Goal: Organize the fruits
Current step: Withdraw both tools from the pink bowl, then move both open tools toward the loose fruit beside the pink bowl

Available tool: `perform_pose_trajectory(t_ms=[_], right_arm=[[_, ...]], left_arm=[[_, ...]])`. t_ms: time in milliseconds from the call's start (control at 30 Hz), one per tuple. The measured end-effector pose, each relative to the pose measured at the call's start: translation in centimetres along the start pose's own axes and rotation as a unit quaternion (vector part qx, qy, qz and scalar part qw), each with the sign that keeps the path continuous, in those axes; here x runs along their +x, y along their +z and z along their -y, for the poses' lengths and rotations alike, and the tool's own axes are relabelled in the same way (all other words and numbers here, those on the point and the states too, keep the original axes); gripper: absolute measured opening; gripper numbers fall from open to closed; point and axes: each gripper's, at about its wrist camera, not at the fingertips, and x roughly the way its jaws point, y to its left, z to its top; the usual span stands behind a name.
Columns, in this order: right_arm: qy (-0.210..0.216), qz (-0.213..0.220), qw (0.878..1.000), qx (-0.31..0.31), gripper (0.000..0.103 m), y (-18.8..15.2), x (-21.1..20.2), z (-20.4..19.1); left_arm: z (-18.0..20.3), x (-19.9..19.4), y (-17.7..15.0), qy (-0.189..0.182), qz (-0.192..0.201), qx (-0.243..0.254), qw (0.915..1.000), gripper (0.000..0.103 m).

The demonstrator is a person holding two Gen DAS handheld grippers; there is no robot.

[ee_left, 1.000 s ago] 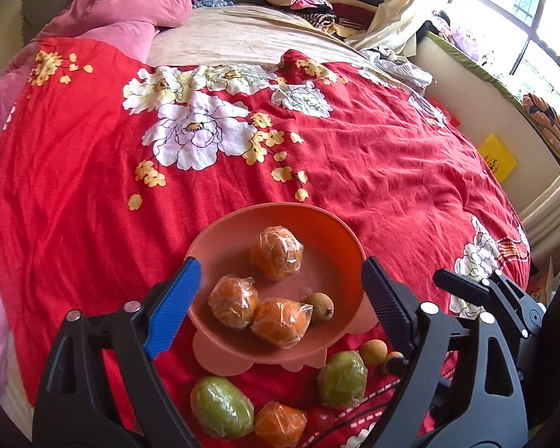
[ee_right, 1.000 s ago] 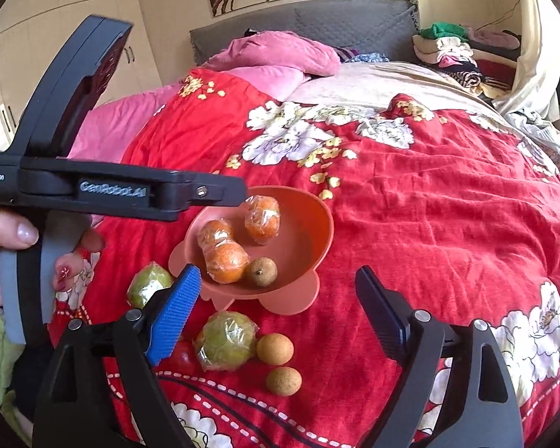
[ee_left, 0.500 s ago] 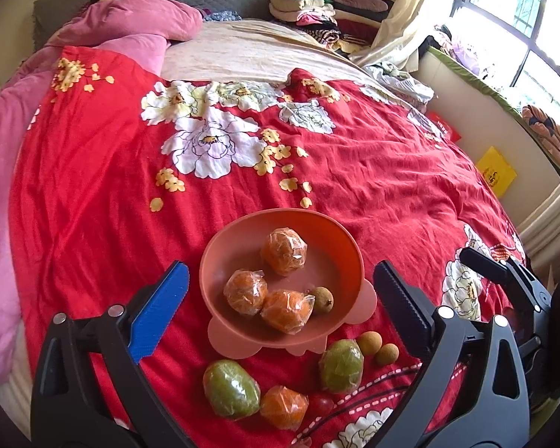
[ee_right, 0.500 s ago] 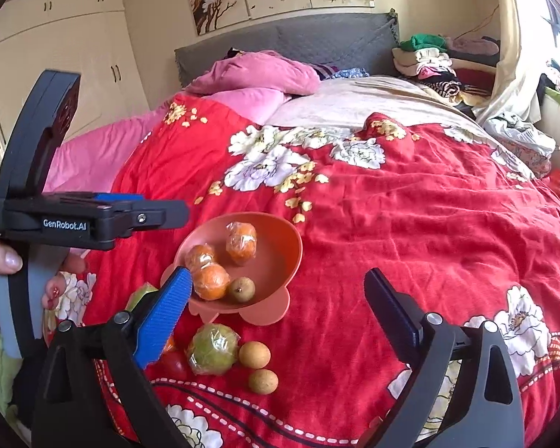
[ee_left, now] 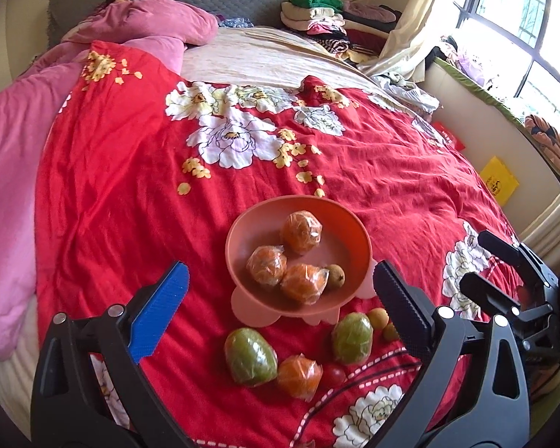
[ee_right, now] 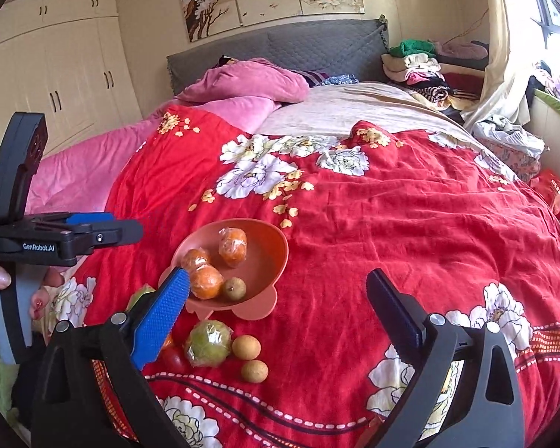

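Bedroom, red floral quilt [ee_left: 112, 186] over the bed, grey headboard [ee_right: 280, 48] far. Salmon bowl [ee_left: 242, 231] sits near-centre on the quilt, holding three wrapped oranges [ee_left: 301, 227] plus one small brown fruit [ee_left: 335, 276]. Just near of the bowl, loose on the quilt: two wrapped green fruits [ee_left: 251, 356], one wrapped orange [ee_left: 299, 376], a red tomato [ee_left: 333, 374], two small brown fruits [ee_right: 246, 347]. Left gripper [ee_left: 278, 313] spread wide, empty, above the loose pile. Right gripper [ee_right: 276, 315] also wide, nothing between fingers.
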Motion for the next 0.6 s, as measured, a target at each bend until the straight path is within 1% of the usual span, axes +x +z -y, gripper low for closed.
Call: perform_pose_trajectory(t_ms=[400,600], right_arm=[[0.001,-0.007,1.0,-0.01,0.096,-1.0,-0.9,-0.9],[0.003,-0.015,1.0,-0.015,0.096,-1.7,-1.1,-1.3]], left_arm=[[-0.1,-0.8,-2.0,-0.001,-0.003,-0.005,1.0,0.093],[0.1,-1.1,-3.1,0.0,-0.006,-0.001,1.0,0.093]])
